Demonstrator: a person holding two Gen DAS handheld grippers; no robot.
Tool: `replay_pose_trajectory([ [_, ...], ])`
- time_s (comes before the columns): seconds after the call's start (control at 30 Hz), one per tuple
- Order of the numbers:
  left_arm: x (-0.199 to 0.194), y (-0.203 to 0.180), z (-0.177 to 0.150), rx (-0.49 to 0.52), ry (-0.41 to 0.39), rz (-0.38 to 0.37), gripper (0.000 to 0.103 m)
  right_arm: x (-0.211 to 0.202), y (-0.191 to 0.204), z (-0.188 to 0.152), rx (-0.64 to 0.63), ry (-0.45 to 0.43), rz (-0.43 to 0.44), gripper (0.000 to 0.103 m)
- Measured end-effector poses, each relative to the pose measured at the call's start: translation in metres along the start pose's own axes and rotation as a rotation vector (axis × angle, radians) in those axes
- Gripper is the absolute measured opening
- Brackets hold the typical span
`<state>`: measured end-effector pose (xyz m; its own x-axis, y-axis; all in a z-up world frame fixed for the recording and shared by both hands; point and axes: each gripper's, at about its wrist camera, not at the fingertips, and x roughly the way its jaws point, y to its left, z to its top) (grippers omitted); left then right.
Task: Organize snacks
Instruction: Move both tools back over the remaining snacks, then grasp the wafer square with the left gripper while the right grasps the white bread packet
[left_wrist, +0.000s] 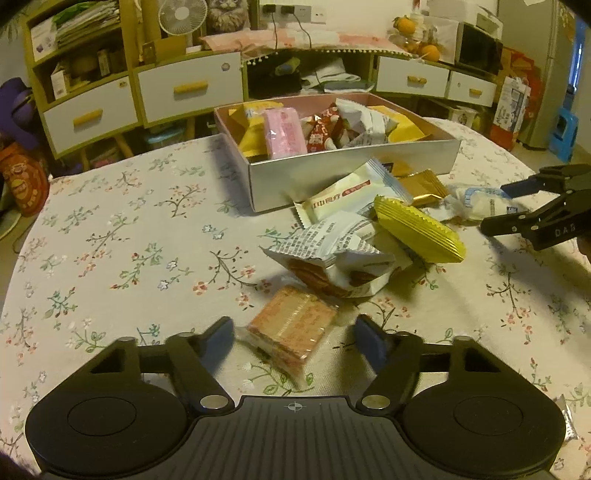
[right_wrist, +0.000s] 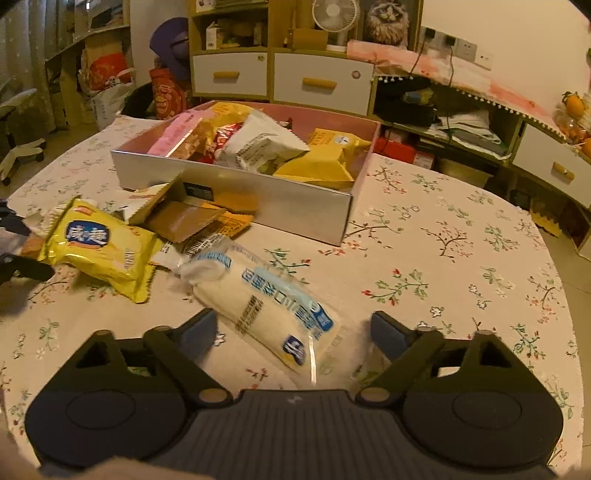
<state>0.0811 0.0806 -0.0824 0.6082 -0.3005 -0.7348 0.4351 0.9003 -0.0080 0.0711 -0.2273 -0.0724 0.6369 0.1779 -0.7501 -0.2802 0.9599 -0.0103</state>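
Left wrist view: left gripper (left_wrist: 294, 338) low over the flowered table (left_wrist: 110, 236), jaws apart and straddling a clear-wrapped wafer pack (left_wrist: 291, 338); left pad about touching the wrapper's edge, right pad clear of it, so not clamped (probably lined up for a pinch across the short side). Pack nearest the camera, on the near side of the snack box (left_wrist: 351, 173). Between pack and box, a loose heap: crumpled white wrapper (left_wrist: 332, 247), gold-edged packet (left_wrist: 419, 229). Right gripper (left_wrist: 498, 206) off to the box's near right.

Right wrist view: right gripper (right_wrist: 291, 334) jaws apart around a long white-and-blue pack (right_wrist: 269, 314) lying slantwise in front of the box (right_wrist: 236, 192); gaps on both sides, nothing gripped. Yellow packet (right_wrist: 101, 247) to the left of that pack, also short of the box. Box already part-filled, presumably the destination.
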Motion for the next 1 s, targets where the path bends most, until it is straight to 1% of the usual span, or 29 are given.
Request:
replay_pose_trajectory([
  [0.03,-0.001,0.001,0.0,-0.004,0.002,0.0,0.063,-0.001,0.001,0.0,-0.002,0.001,0.005,0.08],
  [0.07,-0.002,0.001,0.0,-0.006,0.004,0.003,0.059,-0.002,0.002,0.0,-0.004,0.002,0.012,0.074],
  [0.1,-0.003,0.002,0.0,-0.007,0.007,0.005,0.057,-0.004,0.003,0.0,-0.005,0.003,0.022,0.069],
  [0.2,-0.005,0.001,0.0,-0.01,0.021,0.003,0.053,-0.006,0.008,0.0,-0.011,0.014,0.042,0.065],
  [0.3,-0.008,-0.001,-0.001,-0.004,0.036,-0.007,0.052,-0.009,0.016,-0.001,-0.034,0.026,0.076,0.061],
  [0.37,-0.01,-0.003,-0.002,0.004,0.047,-0.022,0.051,-0.012,0.022,-0.002,-0.053,0.047,0.129,0.061],
  [0.43,-0.011,-0.005,-0.002,0.012,0.057,-0.039,0.05,-0.014,0.03,-0.003,-0.086,0.066,0.176,0.066],
  [0.47,-0.012,-0.007,-0.003,0.017,0.06,-0.047,0.051,-0.015,0.034,-0.004,-0.106,0.075,0.182,0.069],
  [0.5,-0.012,-0.008,-0.003,0.021,0.062,-0.05,0.051,-0.016,0.036,-0.004,-0.118,0.08,0.18,0.071],
  [0.53,-0.013,-0.01,-0.004,0.026,0.061,-0.046,0.054,-0.016,0.037,-0.005,-0.12,0.081,0.175,0.073],
  [0.6,-0.012,-0.013,-0.005,0.039,0.059,-0.038,0.057,-0.013,0.037,-0.003,-0.105,0.084,0.155,0.082],
  [0.7,-0.011,-0.014,-0.004,0.039,0.058,-0.031,0.06,-0.009,0.035,-0.003,-0.085,0.079,0.128,0.084],
  [0.83,-0.008,-0.016,-0.001,0.029,0.058,-0.025,0.06,-0.002,0.035,0.001,-0.07,0.065,0.114,0.083],
  [0.93,-0.007,-0.016,0.0,0.022,0.053,-0.021,0.06,0.0,0.038,0.002,-0.066,0.054,0.12,0.076],
  [1.0,-0.006,-0.017,0.0,0.019,0.049,-0.016,0.06,-0.001,0.04,0.003,-0.067,0.049,0.128,0.069],
])
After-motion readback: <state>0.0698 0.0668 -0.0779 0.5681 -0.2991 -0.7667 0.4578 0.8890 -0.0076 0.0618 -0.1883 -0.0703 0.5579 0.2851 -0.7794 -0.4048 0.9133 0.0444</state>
